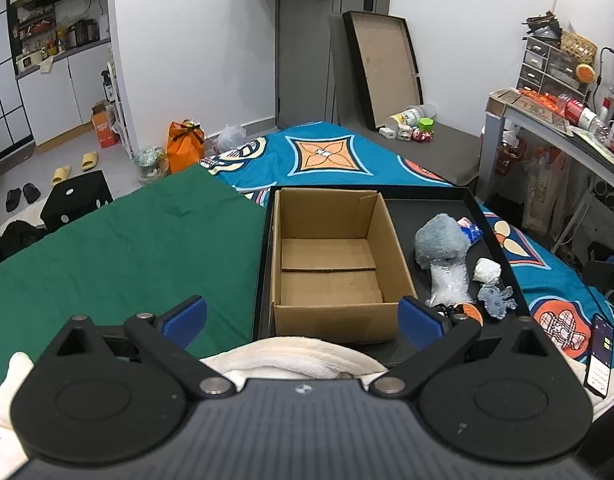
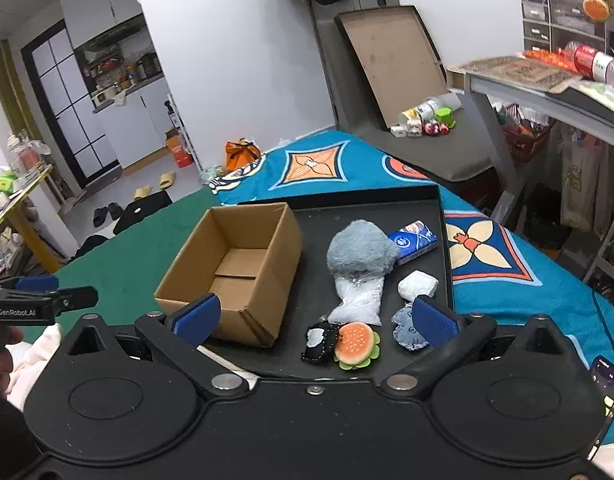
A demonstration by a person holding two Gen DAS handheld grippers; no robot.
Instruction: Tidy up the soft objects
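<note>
Both grippers, left gripper (image 1: 303,320) and right gripper (image 2: 317,318), are being held with fingers apart, gripping nothing. The cardboard box (image 2: 231,268) is sitting at the tray's (image 2: 445,240) left edge. The burger toy (image 2: 355,345) is being shown whole only in the right view; in the left, it is being largely hidden behind a finger.

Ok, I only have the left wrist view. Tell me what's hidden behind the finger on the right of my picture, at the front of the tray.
Observer: A burger toy, bun on top with a green frill beneath, lying on the tray.
Operator: Say what's next to it.
Observer: A small black and white plush, touching the burger on the side nearer the cardboard box.
Operator: Now describe the blue thing behind the grey plush.
Observer: It's a blue packet with white print, lying flat right beside the grey plush.
</note>
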